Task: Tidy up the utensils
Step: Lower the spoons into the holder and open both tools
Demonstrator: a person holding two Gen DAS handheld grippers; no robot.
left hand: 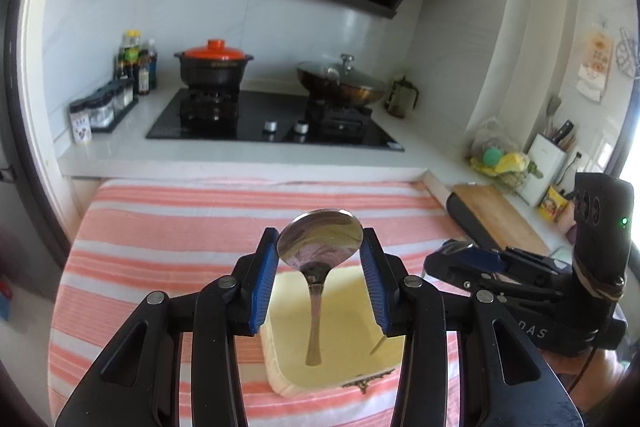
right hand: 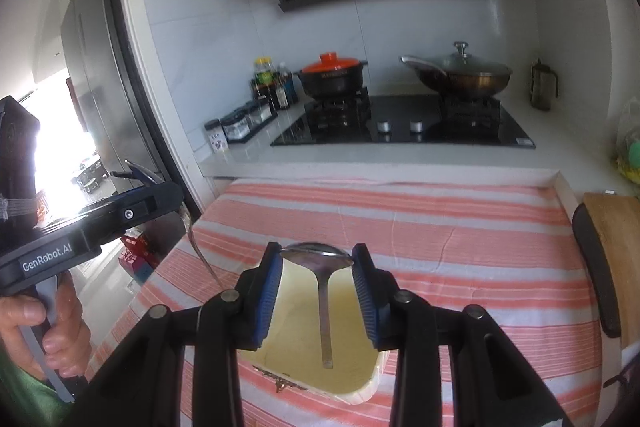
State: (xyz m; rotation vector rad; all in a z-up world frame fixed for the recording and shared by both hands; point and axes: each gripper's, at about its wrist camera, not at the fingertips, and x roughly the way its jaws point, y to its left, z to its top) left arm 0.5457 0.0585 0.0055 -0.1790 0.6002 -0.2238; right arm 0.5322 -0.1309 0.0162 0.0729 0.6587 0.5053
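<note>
Tray (left hand: 394, 349) on cloth (left hand: 200, 227) (stove (left hand: 272, 119) behind).

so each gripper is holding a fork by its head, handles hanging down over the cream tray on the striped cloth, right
Not quite: they are spoons, not forks. The left wrist view shows the left gripper clamped on a spoon bowl; the right gripper grips another spoon. Both handles do hang over the cream tray on the striped cloth.

Soft daylight, blown-out glare at doorway (right hand: 60, 155) on the left, heavy fisheye bending and dark vignette at edges, slight blur throughout
</note>
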